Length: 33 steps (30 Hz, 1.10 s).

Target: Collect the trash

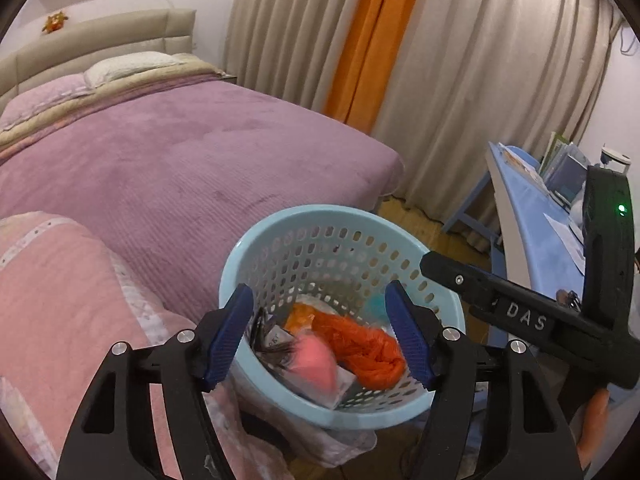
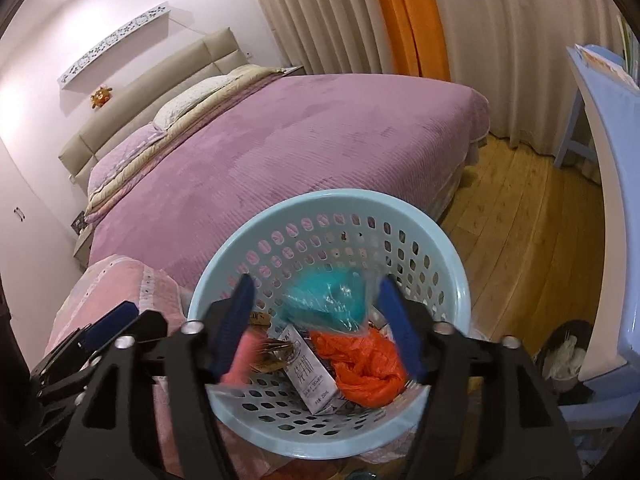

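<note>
- A bed (image 1: 192, 152) under a purple ribbed cover fills the middle of the room, with a beige padded headboard (image 2: 160, 92) at the wall.
- A pale pillow (image 1: 128, 66) lies at the head end.
- A folded pink quilt (image 1: 60, 300) sits near the foot of the bed.
- Beige curtains (image 1: 480, 60) hang along the far wall, with an orange curtain (image 1: 372, 40) between them.
- A small orange toy (image 2: 102, 97) sits above the headboard, below a white patterned shelf (image 2: 116, 46).
- A blue desk (image 1: 536, 216) at the right carries books (image 1: 560, 160).
- The floor (image 2: 516, 216) is light wood planks.
</note>
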Available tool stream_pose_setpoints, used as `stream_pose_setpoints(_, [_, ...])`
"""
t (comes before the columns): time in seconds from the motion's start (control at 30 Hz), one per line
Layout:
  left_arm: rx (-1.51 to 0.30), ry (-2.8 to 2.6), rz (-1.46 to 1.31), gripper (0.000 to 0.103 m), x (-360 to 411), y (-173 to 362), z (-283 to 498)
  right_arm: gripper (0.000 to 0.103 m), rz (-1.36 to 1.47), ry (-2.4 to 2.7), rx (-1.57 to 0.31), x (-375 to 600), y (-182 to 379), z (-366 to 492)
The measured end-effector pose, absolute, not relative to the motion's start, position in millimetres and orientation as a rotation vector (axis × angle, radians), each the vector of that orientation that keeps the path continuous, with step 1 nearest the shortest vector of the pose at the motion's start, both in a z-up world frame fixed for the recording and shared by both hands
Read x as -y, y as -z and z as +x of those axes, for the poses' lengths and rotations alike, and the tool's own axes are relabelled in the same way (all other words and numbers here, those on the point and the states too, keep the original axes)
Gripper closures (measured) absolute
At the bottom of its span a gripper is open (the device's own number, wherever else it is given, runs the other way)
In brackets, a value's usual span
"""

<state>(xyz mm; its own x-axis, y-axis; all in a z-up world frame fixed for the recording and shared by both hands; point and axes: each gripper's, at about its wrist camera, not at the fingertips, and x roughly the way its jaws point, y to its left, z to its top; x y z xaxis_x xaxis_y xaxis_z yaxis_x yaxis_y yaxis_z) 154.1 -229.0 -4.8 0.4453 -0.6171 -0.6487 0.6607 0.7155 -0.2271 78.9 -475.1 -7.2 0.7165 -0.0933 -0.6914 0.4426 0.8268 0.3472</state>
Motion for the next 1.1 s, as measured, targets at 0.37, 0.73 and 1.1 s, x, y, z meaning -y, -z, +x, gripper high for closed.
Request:
stream_pose_setpoints(0.37, [-0.671, 0.715, 0.020, 0.025, 171.4, -20.2, 127.1, 0.039, 0.443, 0.251, -0.674, 431.2, -14.5, 69.0])
stream_pose_setpoints(0.73, [-0.498, 0.524, 0.063, 0.016, 107.4, -28.7, 79.4, 0.039, 0.301, 0.211, -0.594, 365.0, -35.9, 52.7])
stream_pose_setpoints(1.1, [-0.332, 0.285, 0.024, 0.011, 55.8, -9.1, 64.2, 0.039, 0.214, 0.248, -0.418, 324.2, -29.5, 20.2])
